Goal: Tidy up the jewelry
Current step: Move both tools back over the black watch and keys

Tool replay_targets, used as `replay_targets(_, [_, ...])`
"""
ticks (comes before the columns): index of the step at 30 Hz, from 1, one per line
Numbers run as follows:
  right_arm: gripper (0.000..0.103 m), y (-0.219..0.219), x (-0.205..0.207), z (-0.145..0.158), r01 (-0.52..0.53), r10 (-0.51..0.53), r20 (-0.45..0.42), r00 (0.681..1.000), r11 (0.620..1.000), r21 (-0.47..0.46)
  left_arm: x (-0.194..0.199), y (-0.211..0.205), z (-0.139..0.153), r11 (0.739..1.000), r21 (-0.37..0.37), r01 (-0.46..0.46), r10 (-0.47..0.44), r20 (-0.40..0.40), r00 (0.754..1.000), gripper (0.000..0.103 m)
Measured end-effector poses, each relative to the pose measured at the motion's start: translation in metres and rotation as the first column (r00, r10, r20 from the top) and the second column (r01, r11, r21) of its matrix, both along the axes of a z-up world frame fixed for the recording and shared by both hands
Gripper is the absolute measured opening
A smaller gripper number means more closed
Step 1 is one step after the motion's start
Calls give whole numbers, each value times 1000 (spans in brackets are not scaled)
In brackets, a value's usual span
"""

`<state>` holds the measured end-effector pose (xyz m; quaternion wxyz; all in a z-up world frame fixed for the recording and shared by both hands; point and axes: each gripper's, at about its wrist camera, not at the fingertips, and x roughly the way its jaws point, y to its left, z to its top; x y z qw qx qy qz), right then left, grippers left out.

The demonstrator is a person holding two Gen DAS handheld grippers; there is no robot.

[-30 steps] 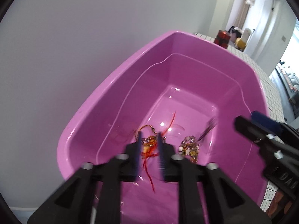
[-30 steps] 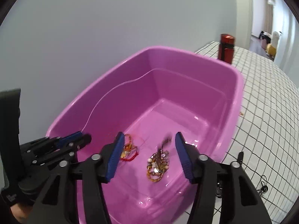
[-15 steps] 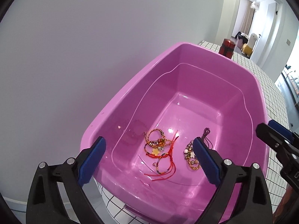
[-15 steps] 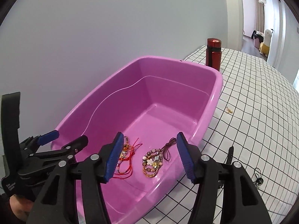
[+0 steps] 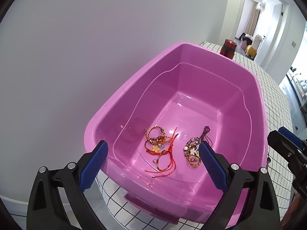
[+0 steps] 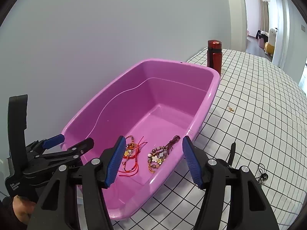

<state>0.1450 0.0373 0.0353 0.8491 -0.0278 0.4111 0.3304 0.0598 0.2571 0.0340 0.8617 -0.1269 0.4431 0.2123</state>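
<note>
A pink plastic tub point(image 5: 191, 47) point(image 6: 172, 61) stands on the checked cloth against the wall. Two pieces of jewelry lie on its floor. One is a tangle of red-cord bracelets with gold beads and a yellow flower point(image 5: 159, 147) point(image 6: 132, 154). To its right lies a beaded bracelet with flower charms and a brown cord point(image 5: 192, 149) point(image 6: 159, 156). My left gripper point(image 5: 152, 143) point(image 6: 76, 140) hangs wide open above the tub's near end, holding nothing. My right gripper point(image 6: 153, 138) point(image 5: 276, 134) is open beside it, over the tub's near right corner, also with nothing in it.
A red bottle point(image 6: 214, 55) point(image 5: 228, 47) stands just beyond the tub's far end. On the checked cloth point(image 6: 249, 95) lie a small gold piece point(image 6: 230, 108) and a thin dark cord with a pendant point(image 6: 262, 175). The grey wall runs along the tub's left side.
The left gripper's jaws, narrow around the red-cord bracelets down in the tub, have spread wide and left them on the tub floor. Both grippers have drawn back and up from the tub.
</note>
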Motion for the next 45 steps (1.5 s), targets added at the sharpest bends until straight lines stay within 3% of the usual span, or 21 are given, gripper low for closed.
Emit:
replay_targets(10, [60,-21,-19,7,29,-29,6,1000,999,13,-15,-19,14,999,16,36,-37,30,999,94])
replay_targets(15, [61,-47,-32,7,74,-75,13,997,997,23,-21,-45,20,995,27,101,-102,56,993,95])
replay_targets(20, [61,-90,-47,2,138,-138,8,990,990,25,-24,-81,28,983,43,180,-183,84,980,97])
replay_targets(28, [63,-172,-60,-4,212,-213,-2,977,977,23,-25,-147,39,970,-26,241,-234,163,959,97])
replay_targets(36, [64,-263,-61,-22,252,-252,-3,968,968,7,-26,-218,25,974,-45,220,-211,153,965,97])
replay_targets(45, [64,-311,-42,-58,230,-230,-31,973,973,-1,-22,-262,-16,991,-56,126,-120,91,989,97])
